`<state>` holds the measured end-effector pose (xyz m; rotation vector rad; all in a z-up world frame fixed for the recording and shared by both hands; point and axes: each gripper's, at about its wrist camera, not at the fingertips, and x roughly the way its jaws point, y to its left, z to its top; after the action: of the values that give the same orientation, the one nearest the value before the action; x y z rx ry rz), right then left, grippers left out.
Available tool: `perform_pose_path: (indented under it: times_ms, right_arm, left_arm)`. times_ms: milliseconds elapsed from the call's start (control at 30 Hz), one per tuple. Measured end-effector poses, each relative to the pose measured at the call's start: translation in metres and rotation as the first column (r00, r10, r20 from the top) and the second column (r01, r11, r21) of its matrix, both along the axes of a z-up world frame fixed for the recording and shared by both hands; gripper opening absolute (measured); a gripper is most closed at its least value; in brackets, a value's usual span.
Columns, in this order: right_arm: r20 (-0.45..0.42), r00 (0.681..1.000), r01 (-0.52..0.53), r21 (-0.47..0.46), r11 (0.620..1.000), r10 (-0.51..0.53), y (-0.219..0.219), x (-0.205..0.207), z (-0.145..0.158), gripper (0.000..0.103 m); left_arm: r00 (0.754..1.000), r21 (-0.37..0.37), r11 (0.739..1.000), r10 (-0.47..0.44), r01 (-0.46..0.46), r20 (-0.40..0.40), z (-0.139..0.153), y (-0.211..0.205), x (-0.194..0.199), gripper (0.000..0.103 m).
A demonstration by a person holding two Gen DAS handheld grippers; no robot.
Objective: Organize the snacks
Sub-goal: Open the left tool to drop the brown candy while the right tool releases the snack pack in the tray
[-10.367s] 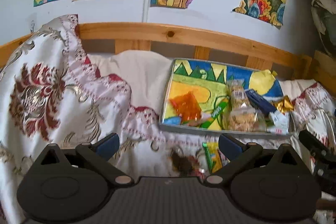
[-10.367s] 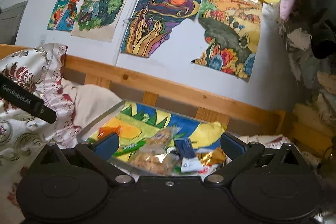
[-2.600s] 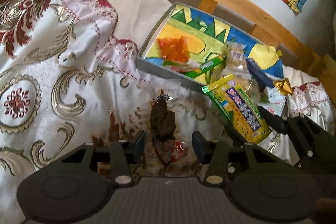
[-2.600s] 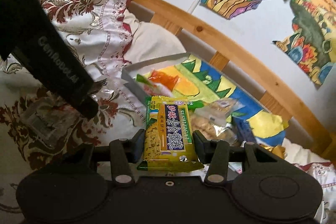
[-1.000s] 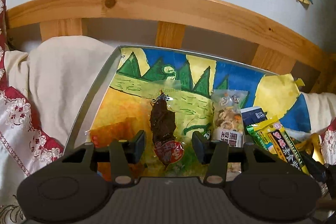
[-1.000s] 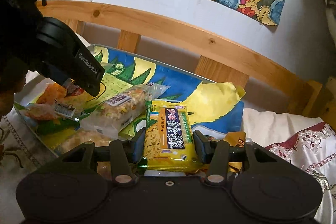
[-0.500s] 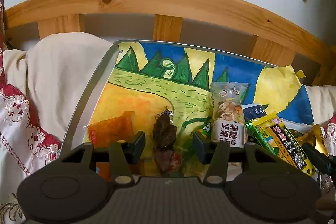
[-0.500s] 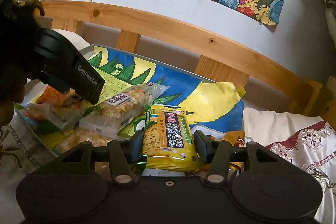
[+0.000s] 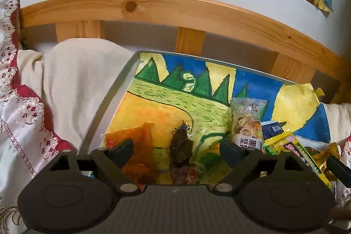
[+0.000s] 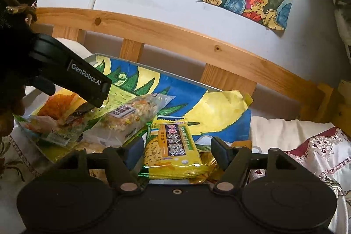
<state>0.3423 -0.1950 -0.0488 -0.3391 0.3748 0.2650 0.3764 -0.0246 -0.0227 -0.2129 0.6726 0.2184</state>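
A grey tray (image 9: 103,115) lined with a painted picture lies on the bed. Its rim (image 10: 188,81) also shows in the right wrist view. My left gripper (image 9: 175,149) hangs over the tray's near left part, jaws opening wide. A dark snack in a clear wrapper (image 9: 181,144) lies on the tray between them, touched by neither pad. My right gripper (image 10: 177,151) is opening too. A yellow snack packet (image 10: 173,144) rests on the other snacks between its pads, with a gap on each side. The left gripper's body (image 10: 65,74) crosses the right wrist view.
An orange packet (image 9: 136,146), a clear bag of mixed nuts (image 9: 248,124), a dark blue packet (image 9: 272,129) and a gold wrapper (image 10: 208,159) crowd the tray. A wooden bed rail (image 9: 197,14) and painted wall stand behind. A cream pillow (image 9: 72,80) and patterned cover (image 10: 318,146) flank the tray.
Both grippers have spread their jaws. The dark snack has dropped from the left pads onto the tray, and the yellow packet has slipped from the right pads onto the pile.
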Motion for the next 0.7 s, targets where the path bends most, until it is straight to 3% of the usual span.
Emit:
perform_pose_path:
  times_ms: [333,700]
  right_arm:
    - [0.021,1.000,0.009,0.018,1.000,-0.010,-0.002,-0.003,0.004,0.076]
    - [0.046,0.999,0.011,0.033,0.999,-0.012,-0.002,-0.014,0.010,0.090]
  left_arm:
    - [1.000,0.023,1.000,0.014,-0.014,0.019,0.004,0.001,-0.006,0.098]
    - [0.998,0.017,0.999,0.037,-0.037,0.047,0.008,0.008,-0.029,0.102]
